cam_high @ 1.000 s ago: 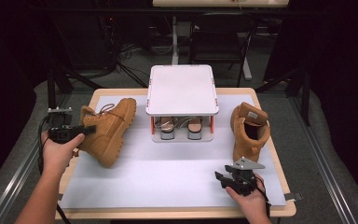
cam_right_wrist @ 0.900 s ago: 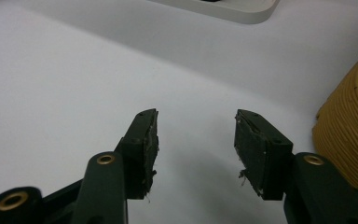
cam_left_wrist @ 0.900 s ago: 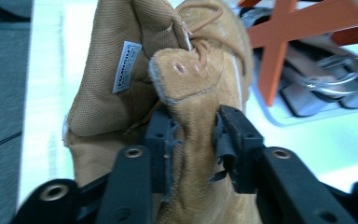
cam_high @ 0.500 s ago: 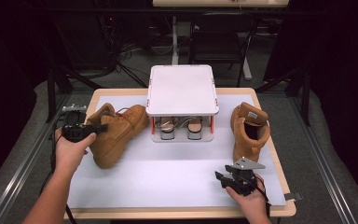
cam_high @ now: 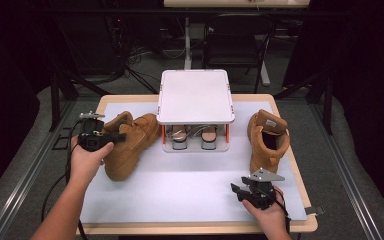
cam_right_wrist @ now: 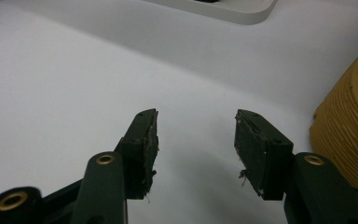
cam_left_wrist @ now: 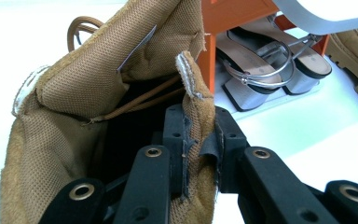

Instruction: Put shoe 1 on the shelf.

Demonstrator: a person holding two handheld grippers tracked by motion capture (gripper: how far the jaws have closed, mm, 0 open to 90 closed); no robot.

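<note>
A tan boot [cam_high: 130, 145] stands left of the rack with its toe near the rack's left post. My left gripper [cam_high: 116, 136] is shut on it, the pads pinching the mesh-lined collar [cam_left_wrist: 200, 140] after closing within the last second. The boot's dark opening and a loose lace [cam_left_wrist: 130, 105] lie just beyond the jaws. The other tan boot [cam_high: 267, 137] stands upright at the right of the rack. Below it, near the table's front edge, my right gripper [cam_high: 237, 190] rests open over the white mat, nothing between its pads [cam_right_wrist: 196, 140]; the boot's ribbed sole [cam_right_wrist: 349, 140] is at its right.
A small shoe rack with a white top [cam_high: 194, 95] and orange posts [cam_left_wrist: 214, 28] stands at the table's middle back. A pair of silver heeled sandals [cam_high: 195, 136] sits on its lower shelf [cam_left_wrist: 270, 60]. The white mat [cam_high: 180, 185] covers the wooden table.
My left hand has moved right toward the rack, carrying the boot by its collar; the boot's toe now sits closer to the rack. The right gripper has stayed still.
</note>
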